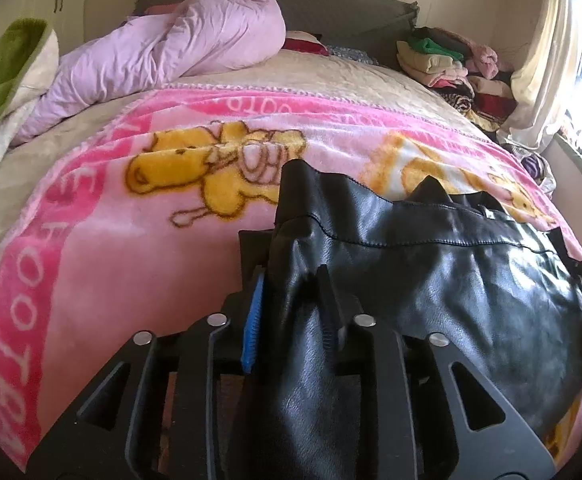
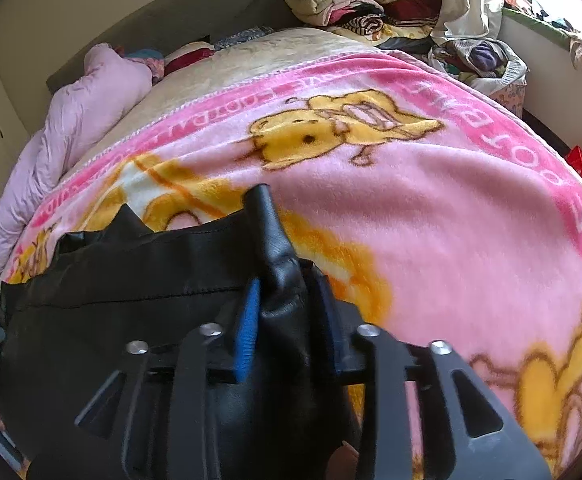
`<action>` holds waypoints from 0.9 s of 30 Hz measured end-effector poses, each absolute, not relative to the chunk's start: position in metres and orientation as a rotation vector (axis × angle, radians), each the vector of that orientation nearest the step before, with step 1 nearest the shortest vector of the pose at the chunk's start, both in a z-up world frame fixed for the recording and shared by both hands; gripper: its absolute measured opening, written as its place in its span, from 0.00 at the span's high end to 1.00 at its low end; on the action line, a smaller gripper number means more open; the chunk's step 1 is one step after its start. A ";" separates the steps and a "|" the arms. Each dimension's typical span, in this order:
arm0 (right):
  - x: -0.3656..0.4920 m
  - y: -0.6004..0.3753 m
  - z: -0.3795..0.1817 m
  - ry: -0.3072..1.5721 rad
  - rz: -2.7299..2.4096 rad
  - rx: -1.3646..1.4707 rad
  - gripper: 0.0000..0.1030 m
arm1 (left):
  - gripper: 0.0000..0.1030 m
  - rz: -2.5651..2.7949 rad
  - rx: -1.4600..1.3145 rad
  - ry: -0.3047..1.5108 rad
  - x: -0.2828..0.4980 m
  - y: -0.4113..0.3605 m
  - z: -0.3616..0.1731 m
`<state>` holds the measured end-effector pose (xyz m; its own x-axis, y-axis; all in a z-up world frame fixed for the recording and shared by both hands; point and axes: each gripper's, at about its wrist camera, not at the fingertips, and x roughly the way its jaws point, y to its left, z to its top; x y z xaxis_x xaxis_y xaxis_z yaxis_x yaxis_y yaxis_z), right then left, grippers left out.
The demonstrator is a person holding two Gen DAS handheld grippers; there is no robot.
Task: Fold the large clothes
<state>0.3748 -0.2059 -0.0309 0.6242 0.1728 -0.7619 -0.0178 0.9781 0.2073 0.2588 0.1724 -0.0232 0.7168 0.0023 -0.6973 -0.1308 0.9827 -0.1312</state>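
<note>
Black linkage arms of the left gripper [image 1: 291,304] fill the bottom of the left wrist view, its jaws loosely parted around a bunched edge of a black leather-look jacket [image 1: 431,280]. In the right wrist view the right gripper [image 2: 291,304] stands wider, a fold of the same jacket between its blue pads [image 2: 247,332] but apparently not pinched. The jacket lies centre-low on a pink cartoon blanket [image 1: 111,248]. It looks heavy, smooth, likely slippery and slow to crease; seams or hem seem the surest holds.
</note>
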 end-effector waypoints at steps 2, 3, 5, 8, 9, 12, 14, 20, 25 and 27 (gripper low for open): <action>0.368 -0.214 -0.030 0.895 0.128 0.227 0.42 | 0.71 0.075 -0.180 0.776 0.257 0.173 -0.022; 0.364 -0.217 -0.030 0.897 0.138 0.245 0.41 | 0.64 0.077 -0.184 0.780 0.256 0.173 -0.021; 0.352 -0.222 -0.026 0.900 0.167 0.255 0.36 | 0.54 0.084 -0.185 0.784 0.254 0.174 -0.019; 0.334 -0.223 -0.018 0.890 0.201 0.231 0.27 | 0.45 0.089 -0.206 0.786 0.248 0.176 -0.014; 0.328 -0.224 -0.016 0.888 0.207 0.224 0.23 | 0.39 0.092 -0.218 0.785 0.246 0.178 -0.012; 0.310 -0.228 -0.009 0.875 0.233 0.218 0.21 | 0.26 0.104 -0.252 0.768 0.237 0.184 -0.003; 0.299 -0.231 -0.007 0.876 0.250 0.224 0.19 | 0.19 0.111 -0.272 0.761 0.230 0.187 0.003; 0.275 -0.236 -0.002 0.876 0.287 0.236 0.17 | 0.09 0.115 -0.336 0.752 0.214 0.193 0.018; 0.261 -0.238 0.001 0.870 0.302 0.228 0.16 | 0.09 0.106 -0.355 0.754 0.201 0.192 0.026; 0.258 -0.240 0.001 0.872 0.305 0.232 0.16 | 0.09 0.095 -0.364 0.757 0.198 0.191 0.027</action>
